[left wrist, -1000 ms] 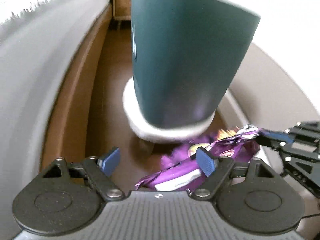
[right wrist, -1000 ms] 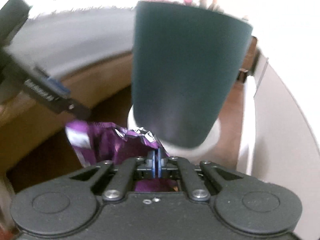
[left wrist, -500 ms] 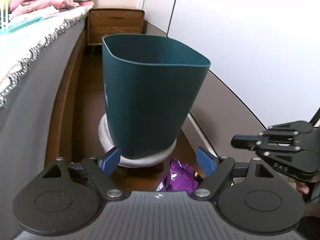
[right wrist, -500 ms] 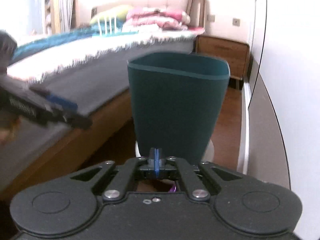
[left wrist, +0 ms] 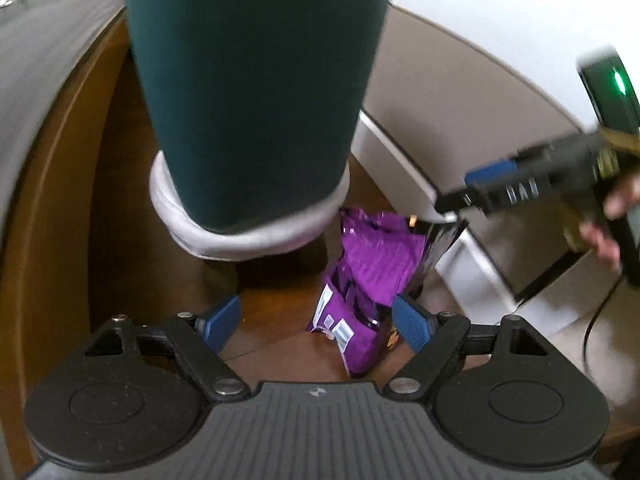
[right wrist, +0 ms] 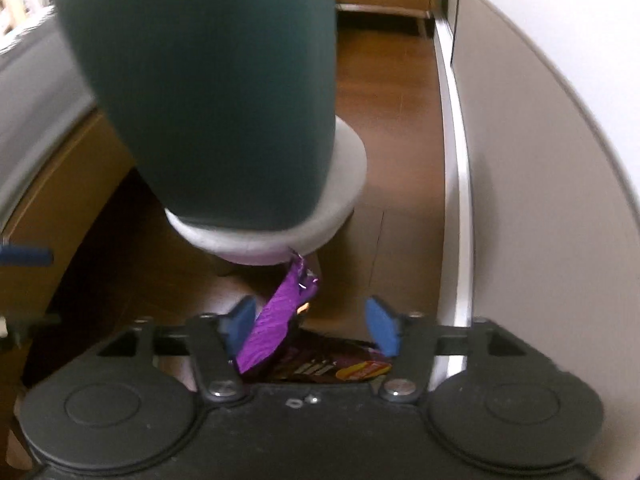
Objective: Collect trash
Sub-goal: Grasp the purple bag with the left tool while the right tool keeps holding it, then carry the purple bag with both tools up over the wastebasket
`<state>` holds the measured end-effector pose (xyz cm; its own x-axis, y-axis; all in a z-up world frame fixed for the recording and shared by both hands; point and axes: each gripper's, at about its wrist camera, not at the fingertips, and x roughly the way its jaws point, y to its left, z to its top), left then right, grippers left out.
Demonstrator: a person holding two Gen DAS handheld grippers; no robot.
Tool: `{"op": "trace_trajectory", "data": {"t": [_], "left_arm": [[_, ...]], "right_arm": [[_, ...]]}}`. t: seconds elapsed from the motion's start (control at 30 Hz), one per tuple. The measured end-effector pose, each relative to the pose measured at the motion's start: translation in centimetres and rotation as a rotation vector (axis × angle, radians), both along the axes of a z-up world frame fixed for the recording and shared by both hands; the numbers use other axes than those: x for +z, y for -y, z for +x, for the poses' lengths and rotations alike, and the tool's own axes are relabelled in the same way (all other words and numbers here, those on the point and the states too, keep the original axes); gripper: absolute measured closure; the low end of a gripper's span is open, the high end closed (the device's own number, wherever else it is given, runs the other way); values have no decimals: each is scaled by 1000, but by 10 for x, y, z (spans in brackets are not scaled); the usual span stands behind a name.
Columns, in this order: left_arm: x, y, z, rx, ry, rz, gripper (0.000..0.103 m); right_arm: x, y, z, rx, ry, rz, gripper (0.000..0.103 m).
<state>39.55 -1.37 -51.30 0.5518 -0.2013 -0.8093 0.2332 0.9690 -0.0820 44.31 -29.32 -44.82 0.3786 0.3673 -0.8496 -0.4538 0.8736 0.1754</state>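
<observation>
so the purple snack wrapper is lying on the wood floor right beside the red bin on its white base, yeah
Only the colour is wrong. The bin is dark teal, not red, as the left wrist view shows. The rest holds: the purple snack wrapper lies on the wood floor right beside the bin's white base.

Glossy crinkled purple foil wrapper (left wrist: 366,276) between the fingers; beyond it, matt teal plastic bin (left wrist: 256,92); smooth wooden floor (right wrist: 400,140).
</observation>
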Motion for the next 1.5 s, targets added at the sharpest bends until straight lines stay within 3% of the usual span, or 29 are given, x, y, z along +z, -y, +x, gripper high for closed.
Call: {"op": "trace_trajectory", "data": {"t": [0.23, 0.4, 0.47, 0.53, 0.6, 0.63, 0.8, 0.87, 0.9, 0.97, 1.1, 1.27, 1.5], "left_arm": [[-58, 62, 14, -162, 10, 111, 20], [-96, 100, 32, -201, 10, 144, 20], [-108, 107, 35, -198, -3, 153, 20], [-118, 115, 35, -201, 7, 180, 20], [-128, 121, 34, -204, 15, 215, 20], [-131, 123, 34, -209, 15, 226, 20], [-150, 133, 37, -220, 5, 268, 21], [-150, 136, 34, -231, 14, 280, 36], [-148, 137, 31, -231, 25, 290, 42], [-144, 132, 30, -219, 18, 283, 63], [-127, 125, 26, -200, 24, 275, 83], [-86, 121, 13, -199, 99, 285, 87], [21, 114, 1, -124, 247, 270, 87]], "right_arm": [[-31, -30, 23, 67, -76, -63, 31], [-50, -47, 28, 101, -116, -139, 36], [-58, -48, 31, 106, -156, -140, 52], [-66, -51, 32, 117, -183, -142, 57], [-71, -53, 32, 134, -199, -138, 70], [-71, -53, 27, 141, -207, -134, 85], [-71, -52, 18, 158, -241, -85, 98], [-70, -50, 15, 140, -249, -72, 100], [-69, -48, 13, 124, -251, -63, 100], [-66, -41, 10, 95, -268, -32, 101], [-49, -32, -2, 37, -272, 46, 101], [-6, -26, -27, -1, -185, 96, 101], [101, -21, -50, -42, -17, 159, 101]]}}
